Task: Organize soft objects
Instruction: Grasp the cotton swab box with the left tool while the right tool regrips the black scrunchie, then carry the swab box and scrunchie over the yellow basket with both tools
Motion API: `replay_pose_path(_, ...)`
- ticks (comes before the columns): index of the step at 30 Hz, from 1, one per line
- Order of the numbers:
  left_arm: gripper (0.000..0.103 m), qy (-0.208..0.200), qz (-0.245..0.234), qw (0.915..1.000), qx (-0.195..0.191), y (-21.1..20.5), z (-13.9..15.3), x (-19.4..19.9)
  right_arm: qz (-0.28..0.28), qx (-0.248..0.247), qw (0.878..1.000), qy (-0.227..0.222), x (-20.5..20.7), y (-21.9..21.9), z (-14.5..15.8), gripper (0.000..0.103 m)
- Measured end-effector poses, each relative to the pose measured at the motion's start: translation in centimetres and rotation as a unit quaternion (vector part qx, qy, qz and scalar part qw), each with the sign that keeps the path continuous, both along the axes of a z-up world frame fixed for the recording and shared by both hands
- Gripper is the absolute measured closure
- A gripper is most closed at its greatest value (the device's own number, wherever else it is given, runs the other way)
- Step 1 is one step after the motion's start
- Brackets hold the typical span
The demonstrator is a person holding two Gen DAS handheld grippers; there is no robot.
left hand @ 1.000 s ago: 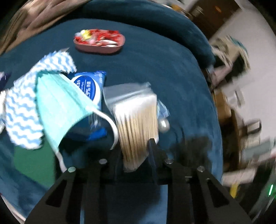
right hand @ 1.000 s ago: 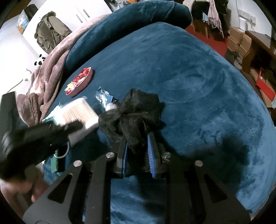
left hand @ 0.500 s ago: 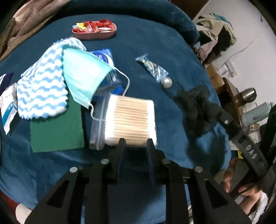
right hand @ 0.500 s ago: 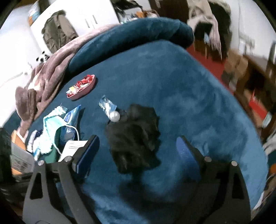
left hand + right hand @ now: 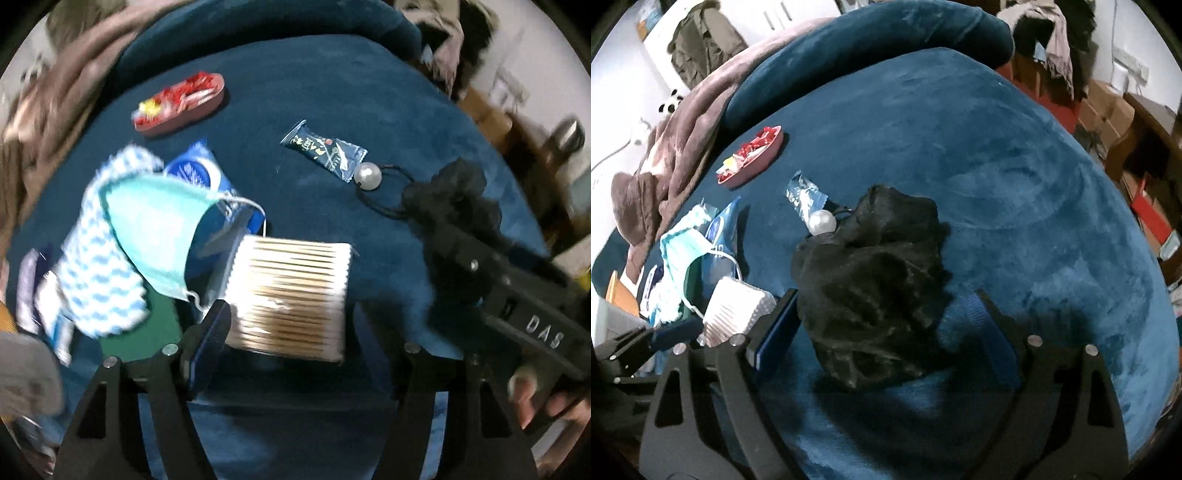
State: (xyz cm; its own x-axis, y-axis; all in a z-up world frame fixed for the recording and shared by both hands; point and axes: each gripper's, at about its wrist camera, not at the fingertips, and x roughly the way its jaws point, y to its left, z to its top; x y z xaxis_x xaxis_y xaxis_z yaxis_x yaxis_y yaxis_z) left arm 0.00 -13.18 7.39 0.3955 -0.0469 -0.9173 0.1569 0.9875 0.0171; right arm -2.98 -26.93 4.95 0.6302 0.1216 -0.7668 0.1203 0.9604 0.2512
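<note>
A clear pack of cotton swabs (image 5: 291, 299) lies on the dark blue plush surface (image 5: 332, 96) between the spread fingers of my left gripper (image 5: 291, 332), which is open. The pack also shows in the right wrist view (image 5: 737, 310). A crumpled black lace cloth (image 5: 875, 280) lies between the spread fingers of my right gripper (image 5: 882, 332), which is open. In the left wrist view the black cloth (image 5: 454, 192) lies at the right, partly behind the right gripper's body.
A teal face mask (image 5: 151, 225), a blue-white wavy cloth (image 5: 99, 284), a blue wipes pack (image 5: 199, 173) and a green cloth (image 5: 147, 332) lie piled at left. A red candy tray (image 5: 181, 103), a snack sachet (image 5: 325, 149) and a pearl hair tie (image 5: 367, 177) lie farther back.
My left gripper set the swab pack down and opened. My right gripper opened off the black cloth, which now lies flat on the plush.
</note>
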Motion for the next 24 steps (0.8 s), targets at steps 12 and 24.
replay_pose_path(12,0.020,0.035,-0.034,0.9982,-0.034,1.1,-1.8,2.7,0.002,0.025,1.000,0.000,0.3,0.3,0.2,0.013)
replay_pose_path(24,0.029,0.021,-0.006,0.9965,-0.081,1.8,-2.0,0.7,0.002,-0.023,1.000,0.017,0.8,0.9,-0.6,0.070)
